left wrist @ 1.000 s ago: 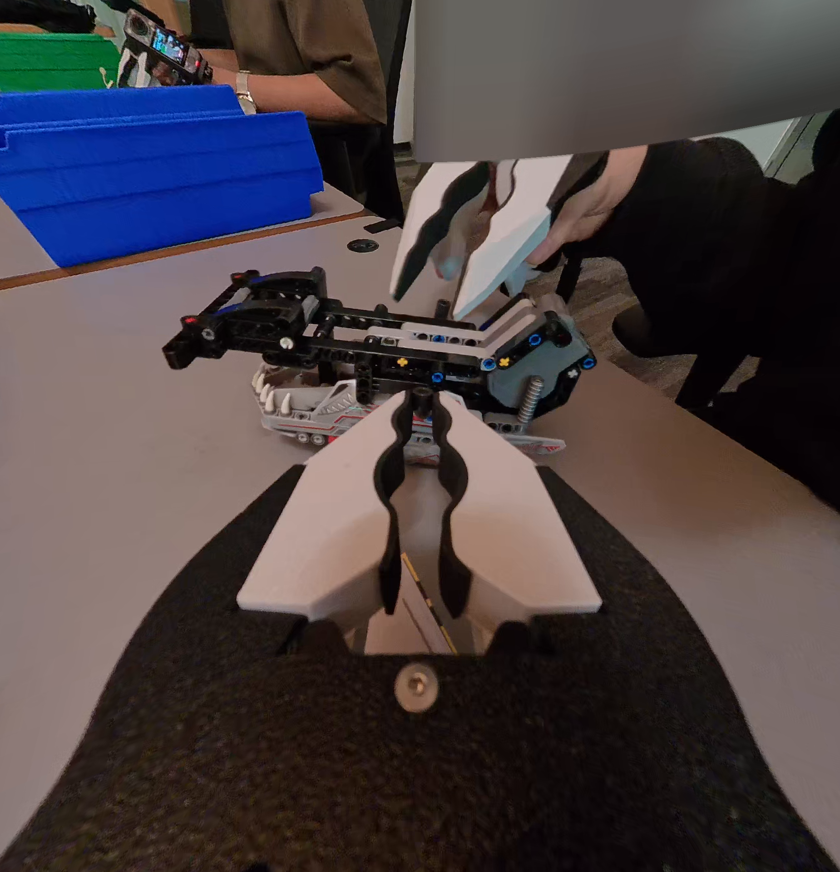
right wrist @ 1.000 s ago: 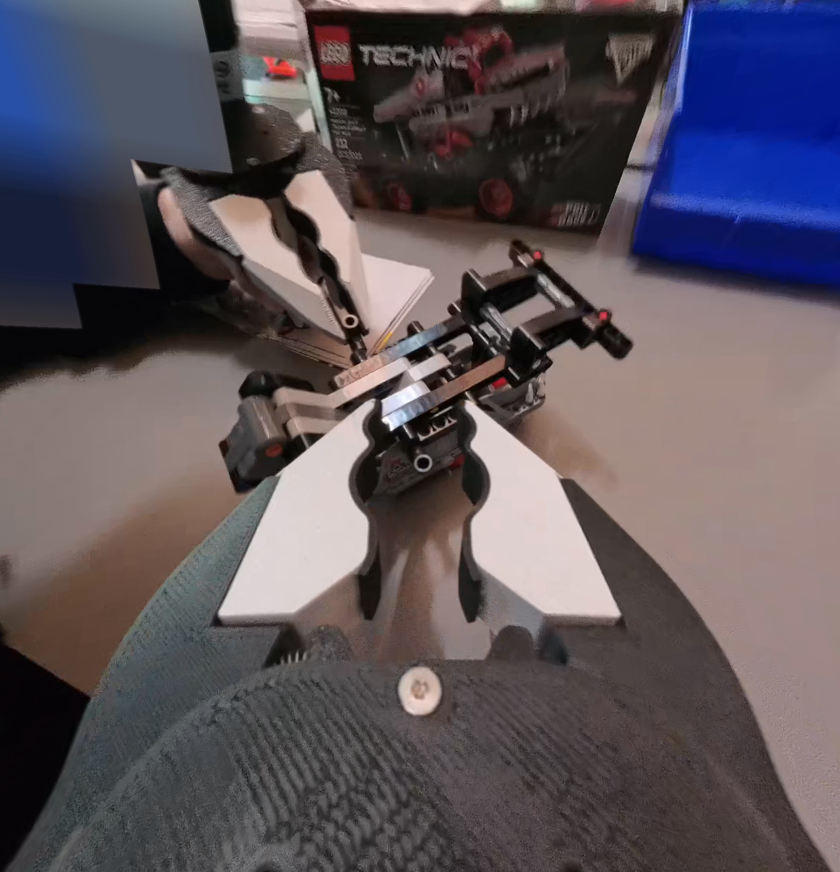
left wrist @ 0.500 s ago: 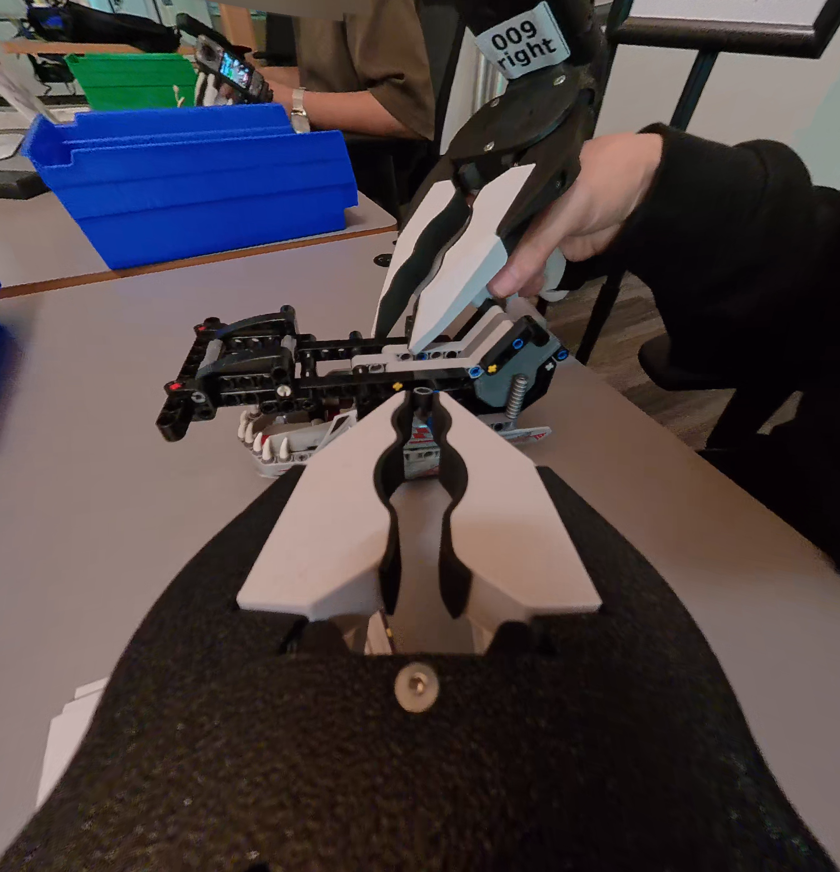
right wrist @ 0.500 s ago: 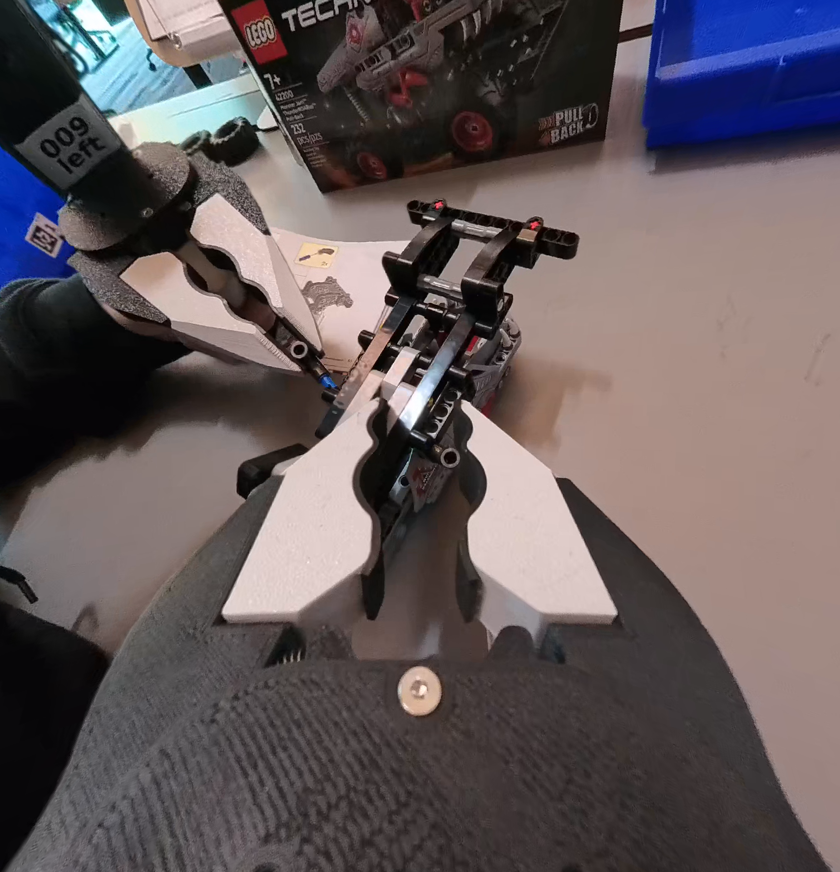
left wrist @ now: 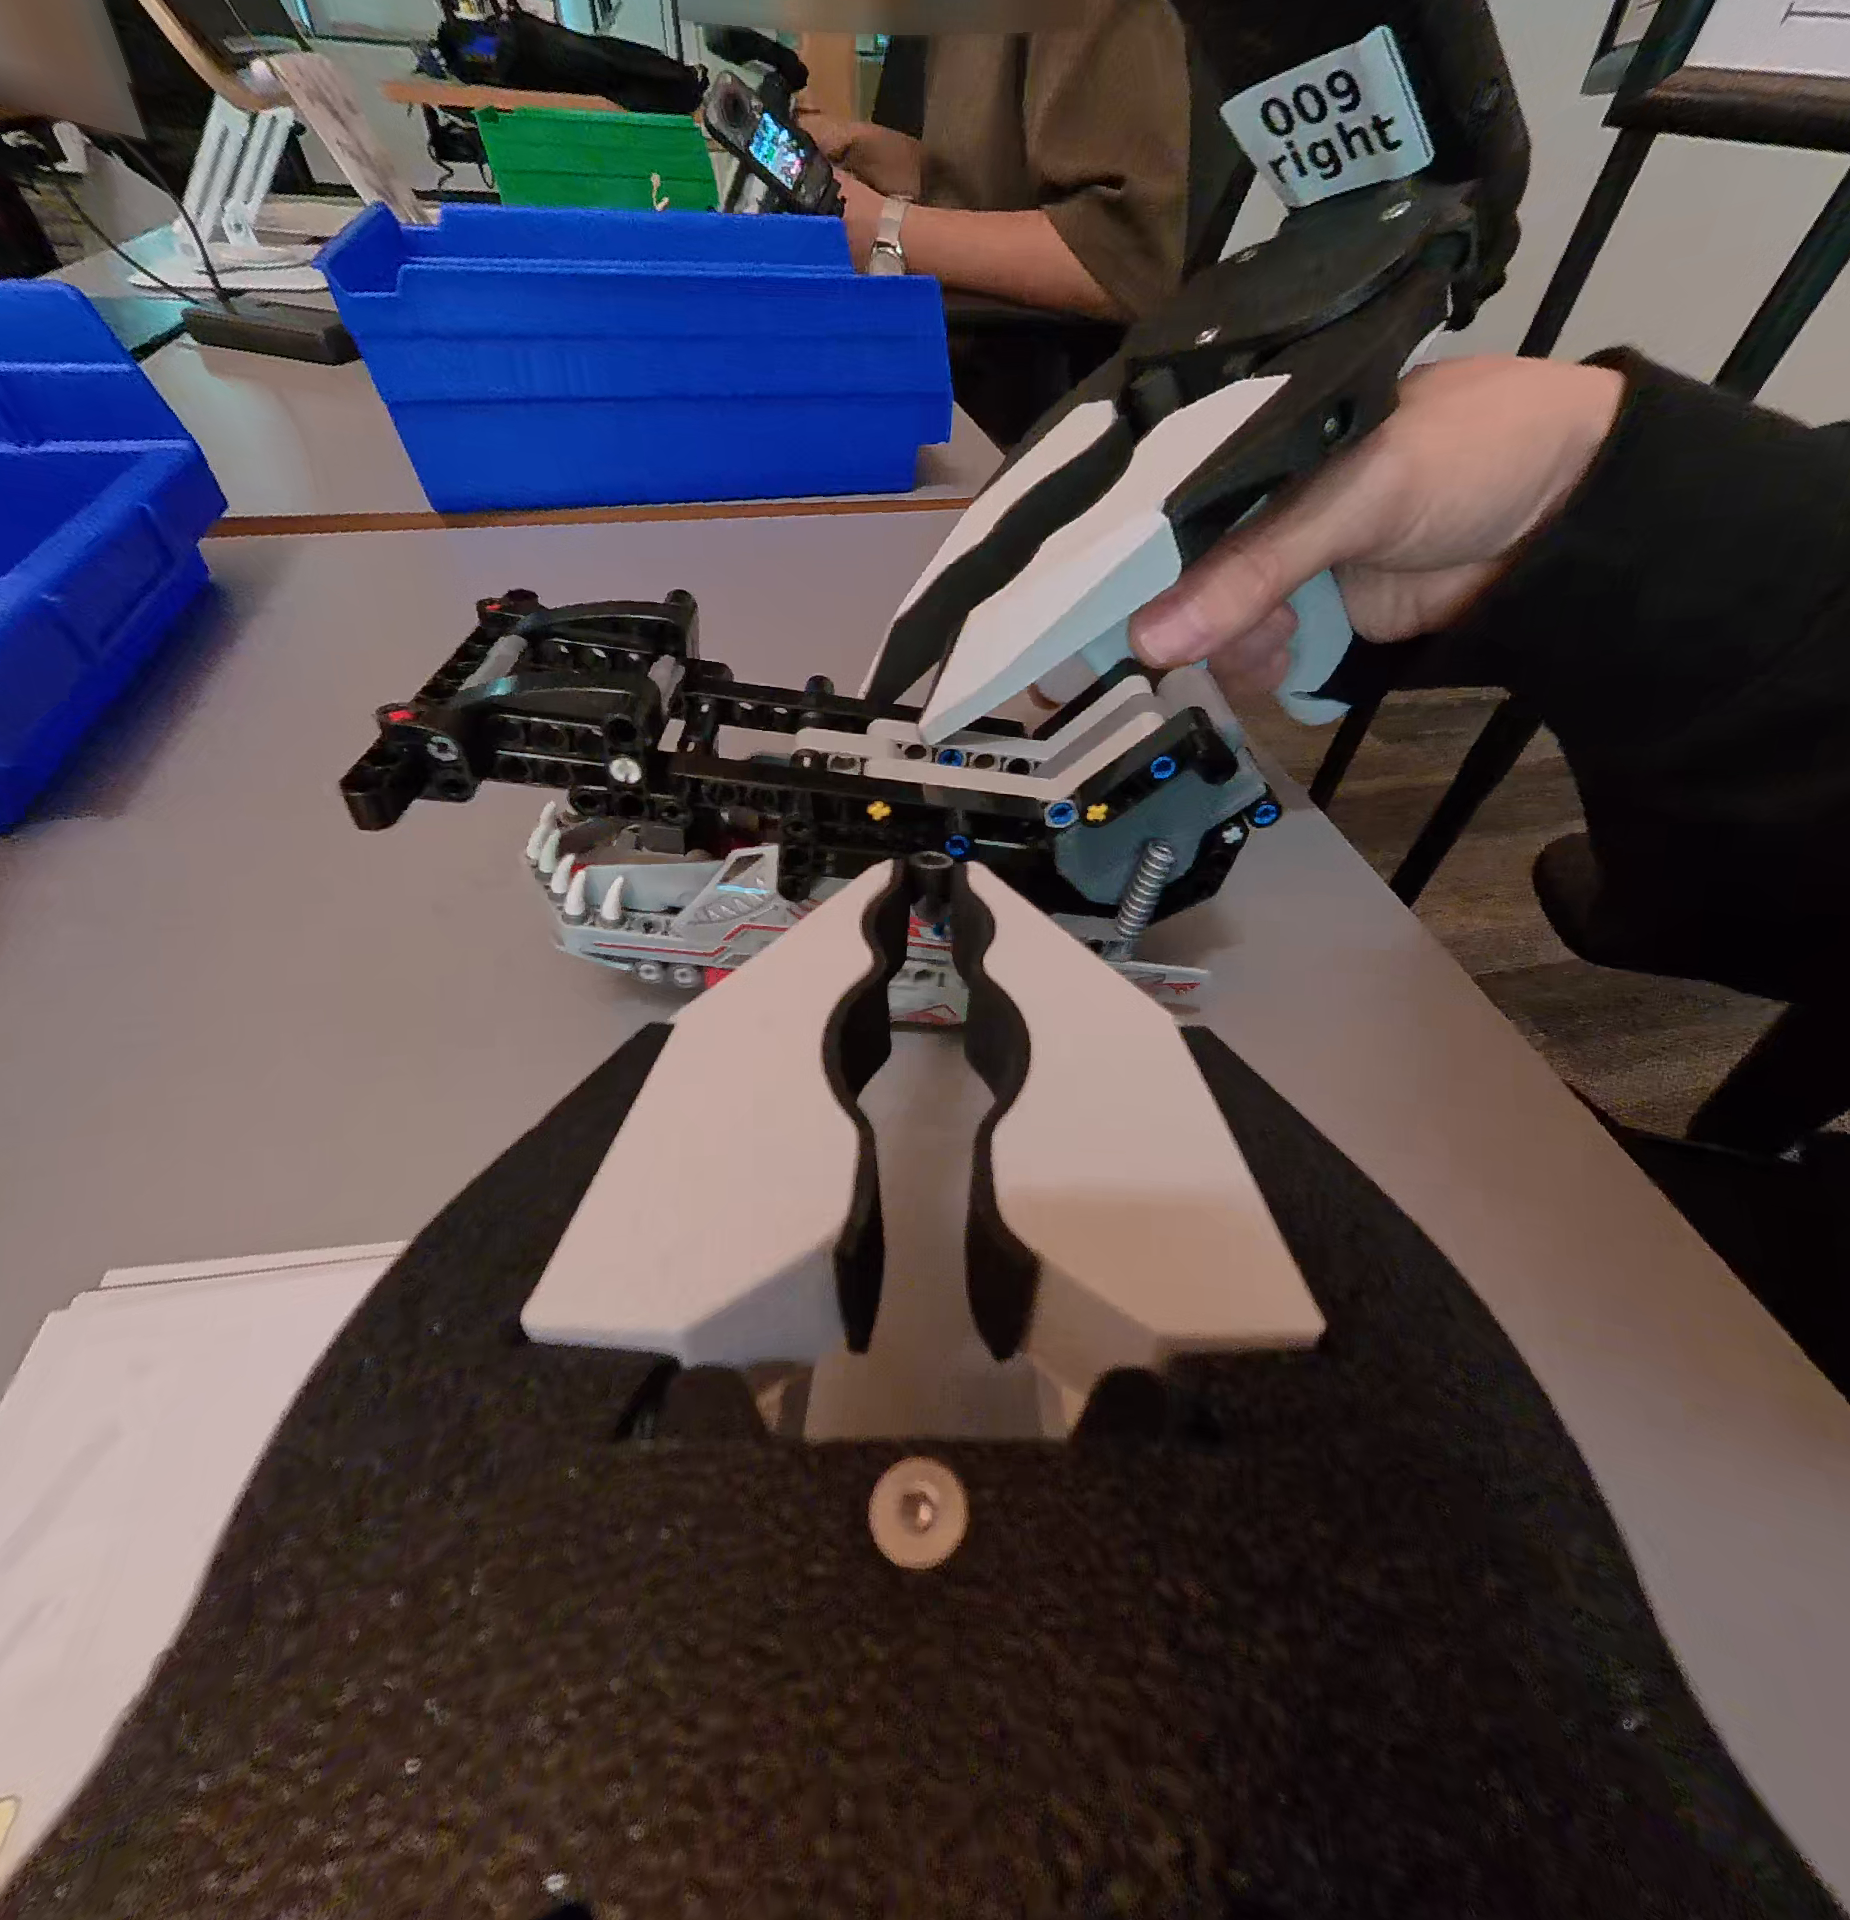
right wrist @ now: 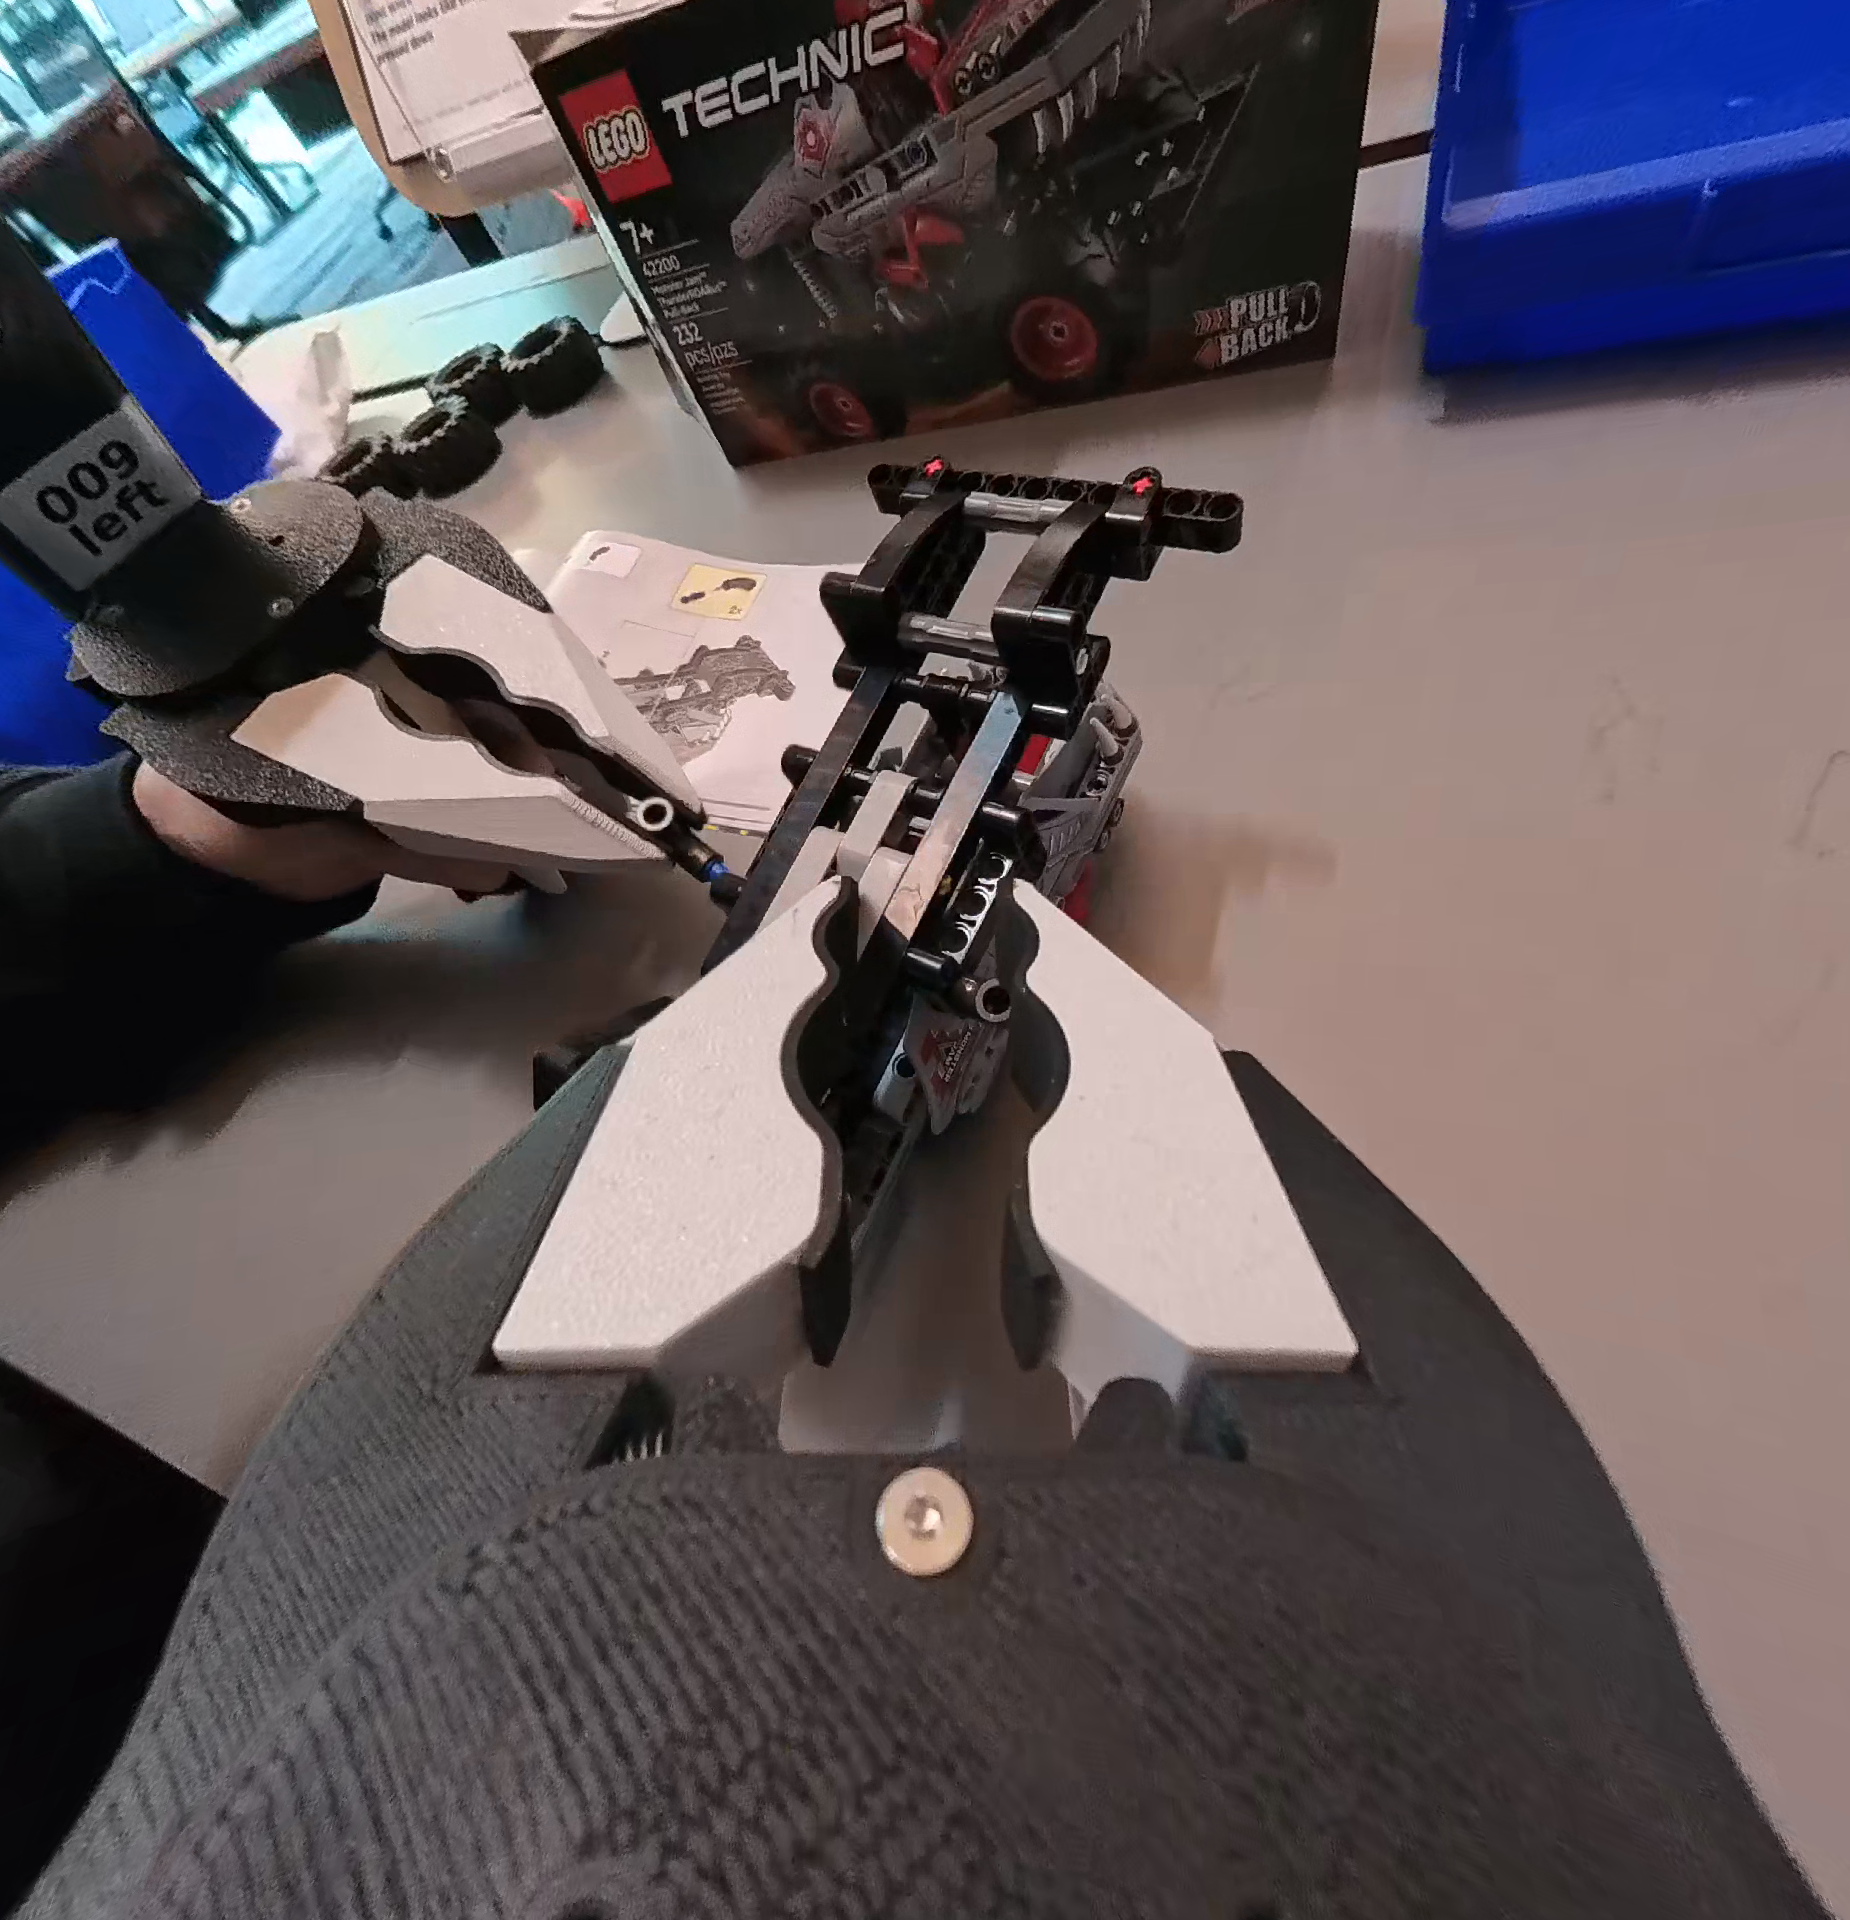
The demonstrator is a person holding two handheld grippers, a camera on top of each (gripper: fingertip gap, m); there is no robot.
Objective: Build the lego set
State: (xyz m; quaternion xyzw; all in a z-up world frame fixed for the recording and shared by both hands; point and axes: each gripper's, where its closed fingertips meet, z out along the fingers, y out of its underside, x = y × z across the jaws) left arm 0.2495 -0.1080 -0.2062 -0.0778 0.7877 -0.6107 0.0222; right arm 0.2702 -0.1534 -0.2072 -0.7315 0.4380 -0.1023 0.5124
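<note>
Insertion of a small black connector pin (left wrist: 929, 871), pinched by the left hand-held gripper (left wrist: 926, 883), is in hand; the black-and-grey toothed Technic chassis (left wrist: 796, 790) is clamped by the right hand-held gripper (right wrist: 926, 935). Alignment with a side hole is needed next.

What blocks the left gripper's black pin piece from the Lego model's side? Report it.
Nothing visible. The black pin piece in the left gripper points its blue tip at the side of the Lego model across a small bare gap. The right gripper clamps the model's top beams, off that line.
</note>
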